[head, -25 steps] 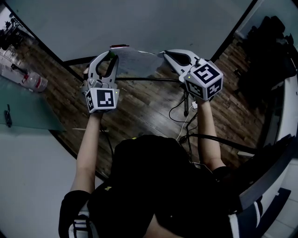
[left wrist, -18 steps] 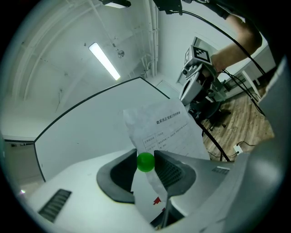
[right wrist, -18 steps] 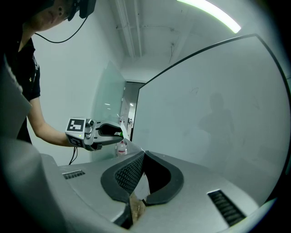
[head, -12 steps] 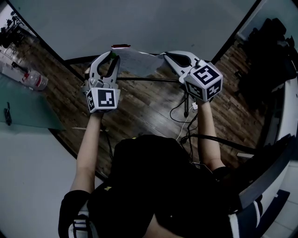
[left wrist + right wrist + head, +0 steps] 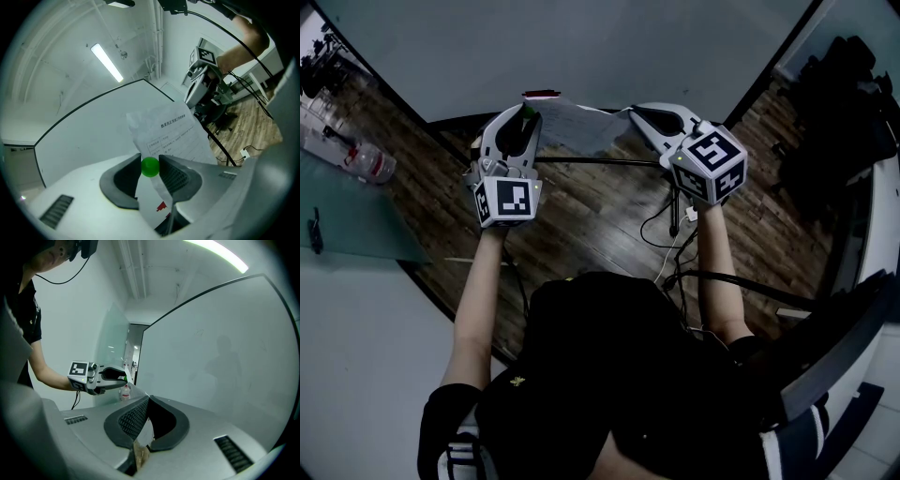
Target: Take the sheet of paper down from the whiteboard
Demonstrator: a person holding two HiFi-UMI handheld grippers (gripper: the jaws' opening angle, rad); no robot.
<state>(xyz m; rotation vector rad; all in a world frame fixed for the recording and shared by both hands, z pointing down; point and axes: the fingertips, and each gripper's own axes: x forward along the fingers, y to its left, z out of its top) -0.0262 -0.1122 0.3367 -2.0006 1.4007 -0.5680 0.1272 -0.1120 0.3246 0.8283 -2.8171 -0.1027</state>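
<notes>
A printed sheet of paper (image 5: 574, 127) hangs in front of the whiteboard (image 5: 581, 47), stretched between both grippers. My left gripper (image 5: 525, 112) has its tips pinched on a small green magnet (image 5: 150, 167), and the sheet (image 5: 169, 133) runs down between the same jaws. My right gripper (image 5: 630, 110) is shut on the sheet's other edge, where a strip of paper (image 5: 140, 434) shows between its pads. A small red thing (image 5: 542, 94) sits at the sheet's top edge against the board; I cannot tell what it is.
The board's stand bar (image 5: 591, 160) crosses just below the grippers. Cables (image 5: 675, 246) trail over the wooden floor. A plastic bottle (image 5: 371, 166) lies on a glass surface at the left. Dark furniture (image 5: 839, 89) stands at the right.
</notes>
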